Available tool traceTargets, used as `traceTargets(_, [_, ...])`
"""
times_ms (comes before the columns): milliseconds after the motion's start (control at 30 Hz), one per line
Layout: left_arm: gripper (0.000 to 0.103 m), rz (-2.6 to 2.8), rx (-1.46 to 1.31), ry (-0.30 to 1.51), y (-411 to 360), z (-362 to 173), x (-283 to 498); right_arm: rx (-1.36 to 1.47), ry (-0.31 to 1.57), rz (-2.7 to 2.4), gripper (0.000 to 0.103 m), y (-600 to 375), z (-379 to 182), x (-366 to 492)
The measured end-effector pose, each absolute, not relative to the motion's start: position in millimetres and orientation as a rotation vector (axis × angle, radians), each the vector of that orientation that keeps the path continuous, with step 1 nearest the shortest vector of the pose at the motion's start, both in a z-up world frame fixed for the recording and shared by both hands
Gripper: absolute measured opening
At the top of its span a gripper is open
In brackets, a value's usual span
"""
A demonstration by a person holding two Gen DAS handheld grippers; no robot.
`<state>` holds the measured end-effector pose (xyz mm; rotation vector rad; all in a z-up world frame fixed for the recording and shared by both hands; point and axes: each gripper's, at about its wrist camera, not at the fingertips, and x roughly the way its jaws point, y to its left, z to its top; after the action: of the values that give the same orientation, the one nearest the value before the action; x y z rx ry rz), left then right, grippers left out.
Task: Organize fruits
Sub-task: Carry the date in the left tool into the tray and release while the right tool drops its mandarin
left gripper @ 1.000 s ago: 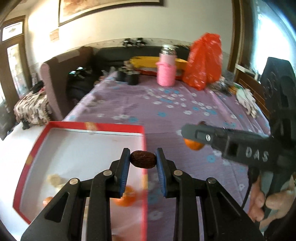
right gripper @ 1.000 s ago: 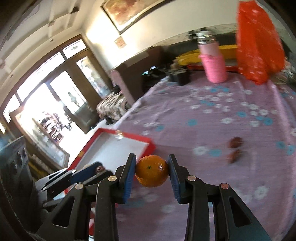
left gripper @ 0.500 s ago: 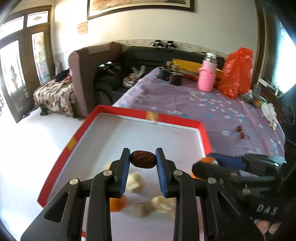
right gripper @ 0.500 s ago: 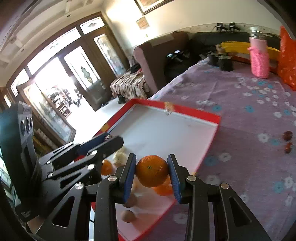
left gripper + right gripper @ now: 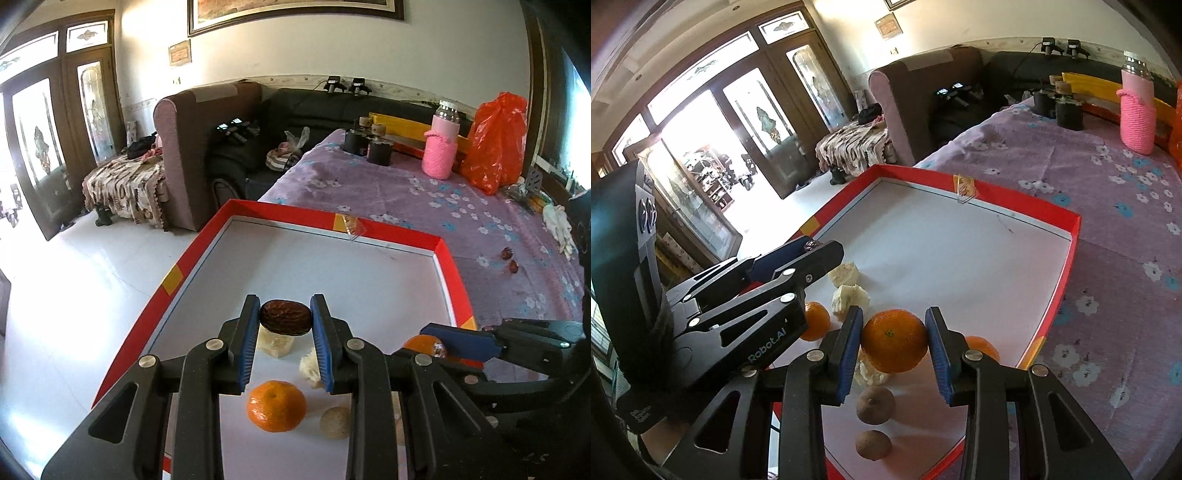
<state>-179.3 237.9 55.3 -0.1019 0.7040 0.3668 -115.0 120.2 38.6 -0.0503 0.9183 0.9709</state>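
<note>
My left gripper (image 5: 285,320) is shut on a dark brown date (image 5: 284,322) and holds it above the red-rimmed white tray (image 5: 317,221). My right gripper (image 5: 894,339) is shut on an orange tangerine (image 5: 894,340), also above the tray (image 5: 1067,258), near its right rim. In the tray lie tangerines (image 5: 276,405) (image 5: 815,319), pale lumpy pieces (image 5: 275,343) (image 5: 849,297) and small brown round fruits (image 5: 875,403). Two more dates (image 5: 509,259) lie on the purple cloth to the right.
The purple flowered tablecloth (image 5: 424,195) carries a pink-sleeved bottle (image 5: 441,147), a red plastic bag (image 5: 493,144), dark cups (image 5: 378,147) and white gloves (image 5: 559,225). A sofa and armchair (image 5: 207,147) stand behind; white floor lies to the left.
Both grippers have carried their fruits leftward from over the cloth to over the tray and lowered a little closer to the fruit lying in it.
</note>
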Motion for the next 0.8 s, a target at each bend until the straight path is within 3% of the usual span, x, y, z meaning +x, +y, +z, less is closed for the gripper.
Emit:
traceTargets(233, [0.027, 0.440, -0.049, 0.695, 239, 57, -180, -0.026, 0.922, 0.974, 0.038, 120, 41, -110])
traceTargets(533, [0.063, 0.506, -0.022, 0.612, 244, 77, -191, 0.001, 0.860, 0.942, 0.039, 104, 59, -105])
traceTargets(800, [0.065, 0.516, -0.013, 0.575, 243, 91, -193, 0.031, 0.839, 0.921, 0.039, 90, 68, -97])
